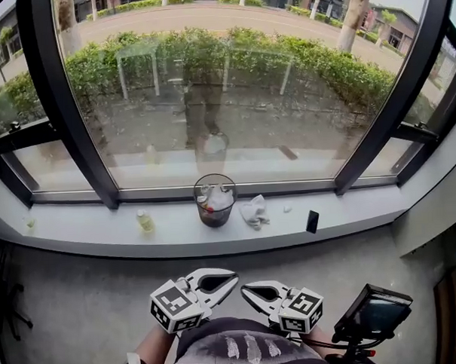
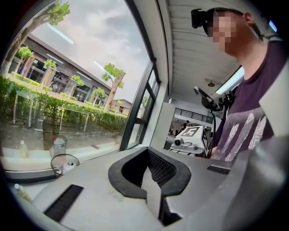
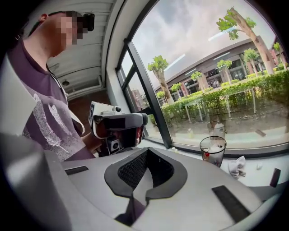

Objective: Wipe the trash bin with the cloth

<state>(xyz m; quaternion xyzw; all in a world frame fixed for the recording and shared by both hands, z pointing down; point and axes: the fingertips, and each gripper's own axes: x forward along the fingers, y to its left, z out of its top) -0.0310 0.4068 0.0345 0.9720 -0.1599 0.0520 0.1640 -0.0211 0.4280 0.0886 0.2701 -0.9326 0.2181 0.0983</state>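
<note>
left gripper [image 1: 234,276], right gripper [image 1: 245,290]: jaws together, empty | cloth [image 1: 253,212] just right of trash bin [image 1: 214,217], far sill [image 1: 350,210] | risk: unbraced bin may tip, spilling litter [image 1: 216,194]

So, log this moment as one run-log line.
left gripper: shut, empty | right gripper: shut, empty | cloth: beside trash bin, untouched | wiping: not started

Window ledge [image 1: 79,231]: trash bin [image 1: 214,201], cloth [image 1: 253,212], bottle [image 1: 145,221], black slab [image 1: 312,221]

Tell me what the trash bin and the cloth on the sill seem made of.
Trash bin: likely clear plastic, glossy; the rubbish inside shows through its wall. Cloth: soft white fabric or paper, matte; it lies crumpled in folds.
</note>
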